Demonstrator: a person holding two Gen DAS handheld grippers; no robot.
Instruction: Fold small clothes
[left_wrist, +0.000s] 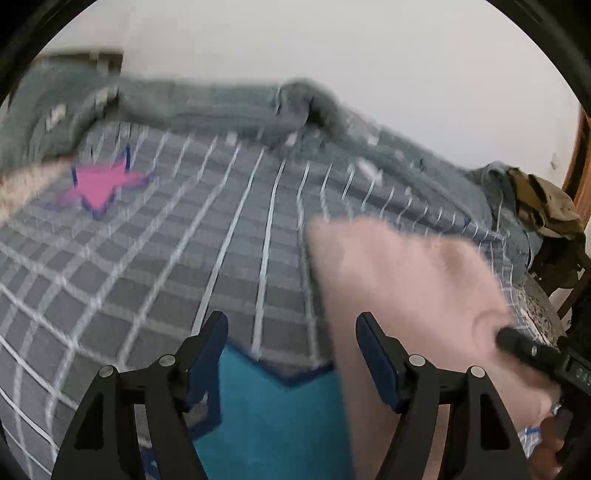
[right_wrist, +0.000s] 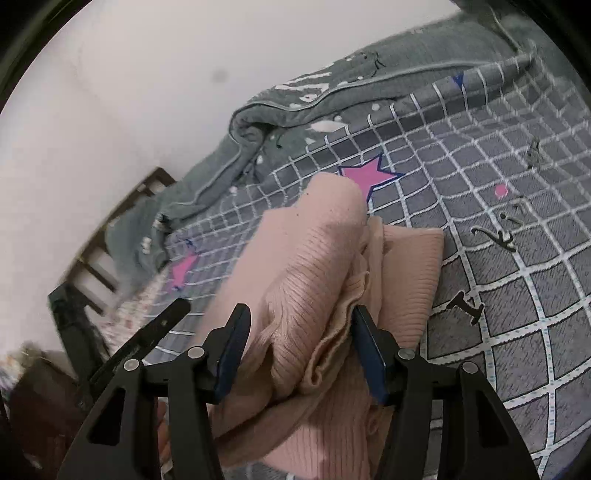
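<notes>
A pink ribbed garment (right_wrist: 314, 266) lies bunched on the bed, folded over on itself. Its gathered fabric fills the gap between the blue pads of my right gripper (right_wrist: 301, 314), which is shut on it. In the left wrist view the same pink garment (left_wrist: 406, 280) hangs blurred at the right, with one black finger of the right gripper (left_wrist: 524, 347) poking out of it. My left gripper (left_wrist: 291, 321) stands open just left of the garment. Only the bedsheet with a teal star (left_wrist: 273, 406) shows between its fingers.
The bed wears a grey sheet (right_wrist: 498, 288) with a white grid and pink stars (right_wrist: 369, 177). A grey blanket (right_wrist: 295, 96) is heaped along the wall. A dark wooden bed frame (right_wrist: 96, 266) is at the left. Olive cloth on a chair (left_wrist: 546, 206) sits beyond the bed's edge.
</notes>
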